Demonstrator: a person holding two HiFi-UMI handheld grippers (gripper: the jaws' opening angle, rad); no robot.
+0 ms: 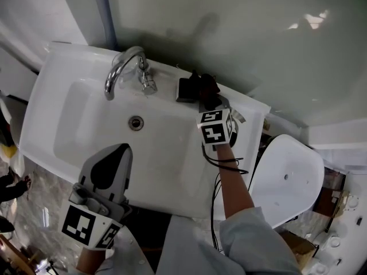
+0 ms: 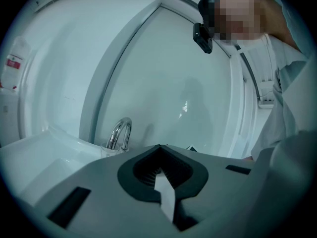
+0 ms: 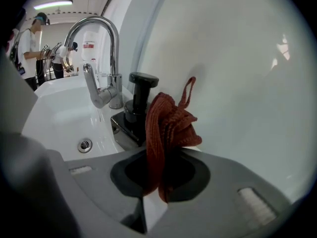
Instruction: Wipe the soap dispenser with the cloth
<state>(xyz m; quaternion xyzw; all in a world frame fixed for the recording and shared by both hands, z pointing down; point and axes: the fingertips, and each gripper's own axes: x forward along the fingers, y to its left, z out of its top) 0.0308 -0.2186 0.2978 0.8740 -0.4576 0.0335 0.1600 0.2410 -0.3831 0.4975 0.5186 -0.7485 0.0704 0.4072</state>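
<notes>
Head view: a white ceramic sink [image 1: 60, 82] fills the middle. A curved chrome faucet [image 1: 123, 67] stands on its back rim at 11 o'clock from the round metal drain [image 1: 136, 122]. The black soap dispenser [image 1: 186, 89], a pump on a square base, stands on the same rim at 2 o'clock from the drain, near the faucet's right side.

The right claw [image 1: 207, 98] reaches in from 5 o'clock with its tips at the dispenser's right edge. It is clamped on a reddish-brown knitted cloth [image 1: 208, 86], which bunches up at 3 o'clock of the dispenser, right against it. Whether the cloth actually presses on the pump cannot be made out.

In the right gripper view, the right claw [image 3: 161, 178] pinches the lower part of the cloth [image 3: 167, 128]. The rest of the cloth stands up in folds, with a loop at the top. The soap dispenser [image 3: 137, 105] shows just behind its left edge, and the faucet [image 3: 101, 58] and drain [image 3: 84, 145] lie farther left.

The left claw [image 1: 118, 153] hangs over the sink's front edge at 7 o'clock from the drain, well apart from the dispenser. In the left gripper view, the left claw [image 2: 159, 168] is closed with nothing in it, and the faucet [image 2: 120, 133] shows beyond it.
</notes>
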